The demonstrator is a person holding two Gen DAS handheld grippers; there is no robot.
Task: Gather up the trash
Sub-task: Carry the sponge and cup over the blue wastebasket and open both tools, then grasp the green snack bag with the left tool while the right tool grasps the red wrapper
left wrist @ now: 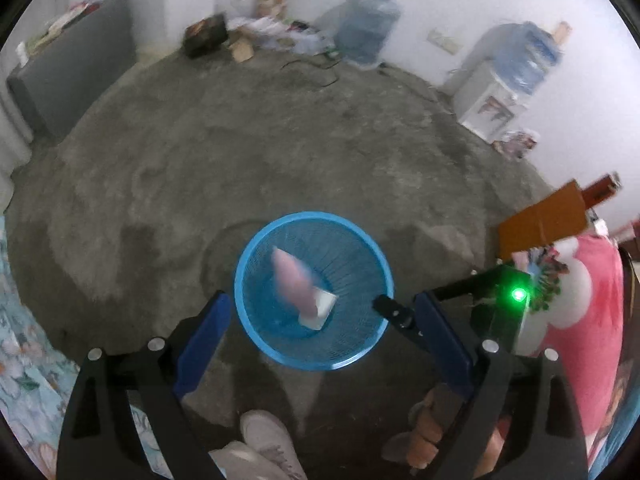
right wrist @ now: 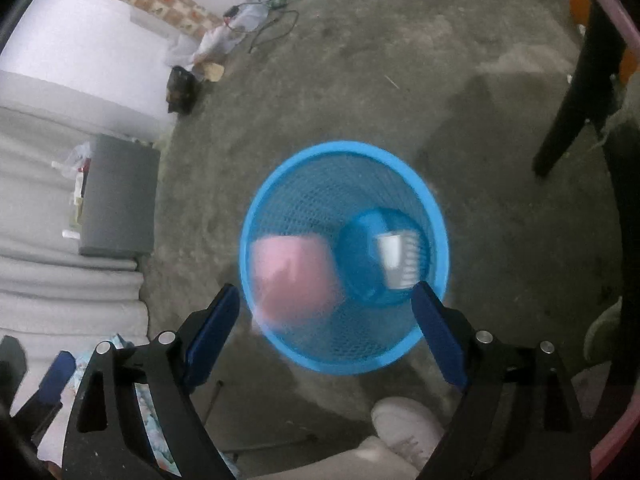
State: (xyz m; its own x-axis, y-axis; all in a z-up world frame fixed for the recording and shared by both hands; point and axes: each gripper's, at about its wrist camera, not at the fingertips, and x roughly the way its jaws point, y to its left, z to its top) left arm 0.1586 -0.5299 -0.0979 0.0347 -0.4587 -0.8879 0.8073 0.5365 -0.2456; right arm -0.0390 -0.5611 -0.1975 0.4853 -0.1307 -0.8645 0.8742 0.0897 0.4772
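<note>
Both grippers, left gripper (left wrist: 322,312) and right gripper (right wrist: 326,304), are hanging wide and empty over the blue basket (left wrist: 256,340), lined up for dropping. A blurred pink piece of trash (right wrist: 294,280), possibly mid-fall, is sitting inside beside a white box (left wrist: 323,309).

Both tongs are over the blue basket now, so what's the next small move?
Probably lift both tongs clear and look for more trash. The left tongs and right tongs stand open with nothing between them, and the pink piece and white piece are already inside the blue basket.
</note>
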